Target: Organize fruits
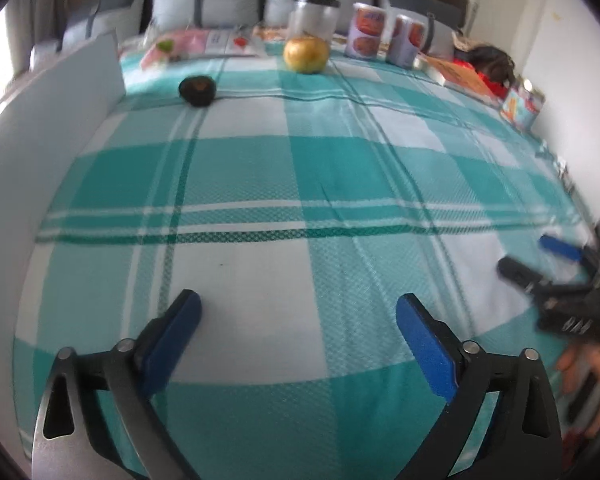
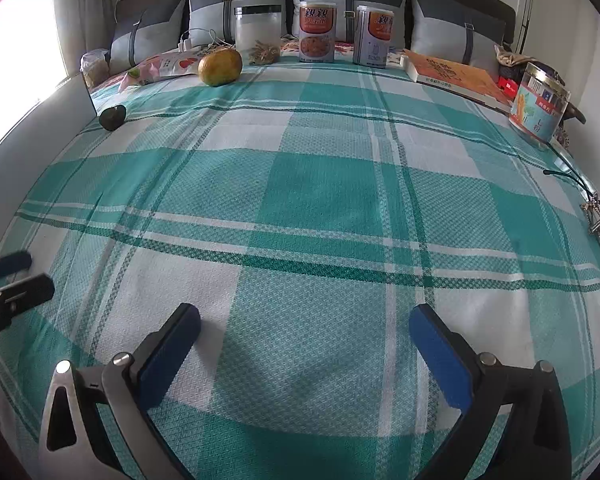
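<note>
Claws, left claw (image 1: 298,320) and right claw (image 2: 303,330), are gaping wide and empty; orange (image 2: 220,67) and avocado (image 2: 112,117) are lying far-left, nearer the left.

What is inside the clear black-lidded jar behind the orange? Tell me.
The clear jar holds a shallow layer of pale, stick-like pieces at the bottom and looks empty above. The orange covers none of it here; what the pieces are is unclear.

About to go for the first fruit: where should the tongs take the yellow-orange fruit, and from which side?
Grip the yellow-orange fruit across its widest middle, coming in from the near, open cloth side. It is round, and the clear jar and snack bag crowd its back and left. Both tongs are open and empty.
</note>
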Tool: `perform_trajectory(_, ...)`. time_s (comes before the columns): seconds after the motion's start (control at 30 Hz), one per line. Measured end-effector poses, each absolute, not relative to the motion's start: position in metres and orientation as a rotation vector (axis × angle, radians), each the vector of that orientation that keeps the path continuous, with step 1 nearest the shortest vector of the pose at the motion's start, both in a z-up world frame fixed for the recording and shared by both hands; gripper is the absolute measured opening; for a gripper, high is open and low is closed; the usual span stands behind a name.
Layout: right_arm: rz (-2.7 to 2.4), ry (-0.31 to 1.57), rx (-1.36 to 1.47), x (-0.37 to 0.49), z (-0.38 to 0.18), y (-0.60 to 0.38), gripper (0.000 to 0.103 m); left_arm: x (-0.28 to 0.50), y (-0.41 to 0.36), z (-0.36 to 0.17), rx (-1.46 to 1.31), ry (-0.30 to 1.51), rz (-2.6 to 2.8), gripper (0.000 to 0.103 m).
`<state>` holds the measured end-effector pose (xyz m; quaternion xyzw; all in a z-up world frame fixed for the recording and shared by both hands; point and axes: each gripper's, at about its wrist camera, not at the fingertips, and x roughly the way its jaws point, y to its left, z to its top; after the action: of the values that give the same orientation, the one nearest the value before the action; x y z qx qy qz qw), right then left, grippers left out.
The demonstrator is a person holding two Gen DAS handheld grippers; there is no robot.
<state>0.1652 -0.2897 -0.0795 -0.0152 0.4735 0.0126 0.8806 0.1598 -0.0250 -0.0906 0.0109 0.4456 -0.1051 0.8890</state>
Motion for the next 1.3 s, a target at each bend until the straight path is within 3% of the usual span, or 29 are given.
perform_trajectory(1.0,0.029,0.984,-0.026,0.165,-0.079,-0.288,0.103,0.161,-0.032,-0.09,0.115,0.994,-0.223,0.102)
perform_trajectory(1.17,0.029,0.984,-0.026,0.165,-0.079,-0.288,0.103,0.188,-0.014,-0.082,0.119,1.003,-0.233,0.102)
perform_trajectory(1.3,0.029,0.984,-0.026,0.165,-0.079,-0.288,0.103,0.259,0.023,-0.072,0.006,0.977,-0.133,0.102)
